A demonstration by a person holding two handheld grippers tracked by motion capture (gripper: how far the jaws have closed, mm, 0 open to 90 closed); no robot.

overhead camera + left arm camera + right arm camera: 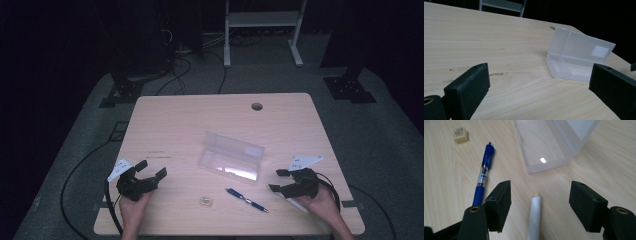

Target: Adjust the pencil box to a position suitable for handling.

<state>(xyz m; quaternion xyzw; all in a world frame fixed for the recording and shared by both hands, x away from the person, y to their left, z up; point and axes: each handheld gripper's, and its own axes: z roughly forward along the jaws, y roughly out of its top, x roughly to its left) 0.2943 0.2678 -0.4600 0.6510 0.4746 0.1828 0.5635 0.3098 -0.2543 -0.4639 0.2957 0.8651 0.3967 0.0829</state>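
Both grippers rest low over the near edge of a pale wooden table (170, 125) in the high view: the left gripper (148, 169) at the near left with its jaws spread wide and nothing between them, the right gripper (278, 180) at the near right, jaws also wide, over a slim white pen (290, 201) lying under it. Between them, a clear plastic case (231, 156) stands open in the middle of the table, lid upright on the far side. A blue pen (246, 199) lies near and slightly right of the case, a small eraser (205, 201) to its left. A round cable hole (257, 106) sits by the far edge. Grey carpet (380, 145) surrounds the table, with black cables (175, 75) and a white frame (262, 30) in the dark room beyond

From the left gripper view, the jaws stand far apart over bare wood grain; the case (579, 58) lies ahead to the right

From the right gripper view, the jaws are wide apart with the white pen (535, 217) on the table between them, untouched by either pad; the blue pen (483, 176) lies left, the eraser (460, 135) far left, the case (544, 147) ahead
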